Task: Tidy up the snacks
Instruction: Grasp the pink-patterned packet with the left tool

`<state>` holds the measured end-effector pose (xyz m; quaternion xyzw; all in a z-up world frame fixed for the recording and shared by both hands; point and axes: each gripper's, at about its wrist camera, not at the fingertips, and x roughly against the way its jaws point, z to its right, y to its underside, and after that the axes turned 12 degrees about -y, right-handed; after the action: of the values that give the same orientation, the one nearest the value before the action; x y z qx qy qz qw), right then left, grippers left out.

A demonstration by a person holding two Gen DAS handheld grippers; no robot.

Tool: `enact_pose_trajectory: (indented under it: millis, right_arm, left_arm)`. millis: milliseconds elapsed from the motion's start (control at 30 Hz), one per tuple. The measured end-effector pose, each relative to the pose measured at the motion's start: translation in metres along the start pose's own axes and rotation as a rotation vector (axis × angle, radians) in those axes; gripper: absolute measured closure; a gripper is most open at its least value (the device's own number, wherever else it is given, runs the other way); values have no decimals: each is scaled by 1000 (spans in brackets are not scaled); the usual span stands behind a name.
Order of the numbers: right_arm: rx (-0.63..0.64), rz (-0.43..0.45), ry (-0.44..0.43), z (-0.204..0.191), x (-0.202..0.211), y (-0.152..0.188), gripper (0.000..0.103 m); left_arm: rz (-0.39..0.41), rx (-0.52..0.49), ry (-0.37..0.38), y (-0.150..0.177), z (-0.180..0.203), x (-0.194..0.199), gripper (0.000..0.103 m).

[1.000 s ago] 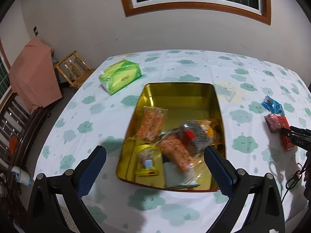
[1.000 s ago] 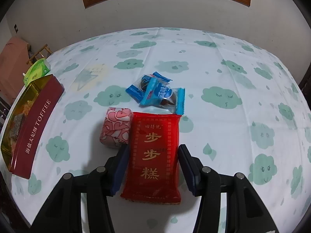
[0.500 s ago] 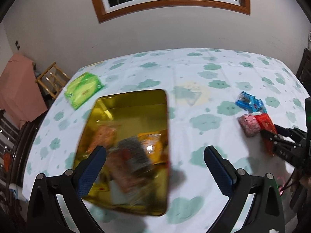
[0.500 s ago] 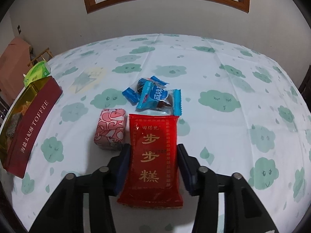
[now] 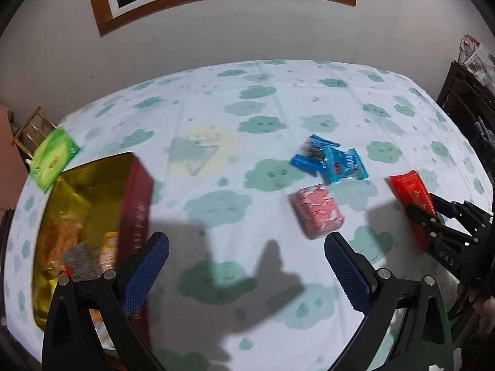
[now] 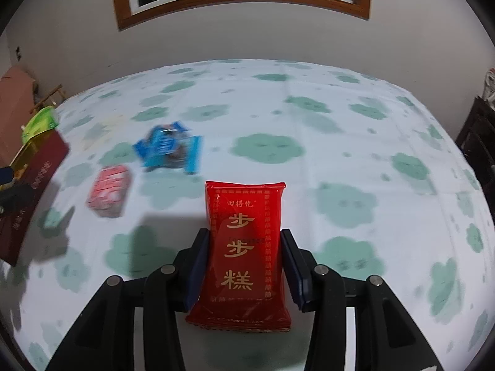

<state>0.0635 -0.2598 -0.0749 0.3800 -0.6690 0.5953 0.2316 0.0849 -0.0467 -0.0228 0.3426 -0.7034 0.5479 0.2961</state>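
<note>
My right gripper (image 6: 244,238) is shut on a red snack packet (image 6: 244,247) with gold characters, its pads pressing both long sides. The packet hangs clear of the tablecloth over its shadow. In the left wrist view the same packet (image 5: 408,188) sticks out of the right gripper (image 5: 430,216) at far right. My left gripper (image 5: 246,247) stands open and empty above the cloth. It is between the gold tin (image 5: 139,204), which holds several snacks, and a pink wrapped snack (image 5: 318,213). Blue wrapped candies (image 5: 331,160) lie just beyond the pink one.
A green tissue pack (image 5: 54,157) lies behind the tin near the table's left edge. A wooden chair (image 5: 31,126) stands off the left side and dark furniture (image 5: 470,108) off the right. The cloud-print tablecloth (image 5: 263,99) stretches back to the wall.
My left gripper has swung right, from over the tin toward the loose snacks. The right gripper's jaws have narrowed onto the red packet, raised it, and carried it away from the pink snack.
</note>
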Motion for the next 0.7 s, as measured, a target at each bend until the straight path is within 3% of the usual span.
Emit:
enact_pose_trajectory:
  millis: [267,600,700]
  right_arm:
    - [-10,12,44,40,5,-3,57]
    - [-12,26,35,43,3,-2,55]
    - [-12,25,35,42,3,-2,55]
  left_arm:
    - [-35,21,25,-8,24,-11,3]
    - [-81,46,60,-21,52,-34,4]
    - [-123,51,60,-23,57,-46,21]
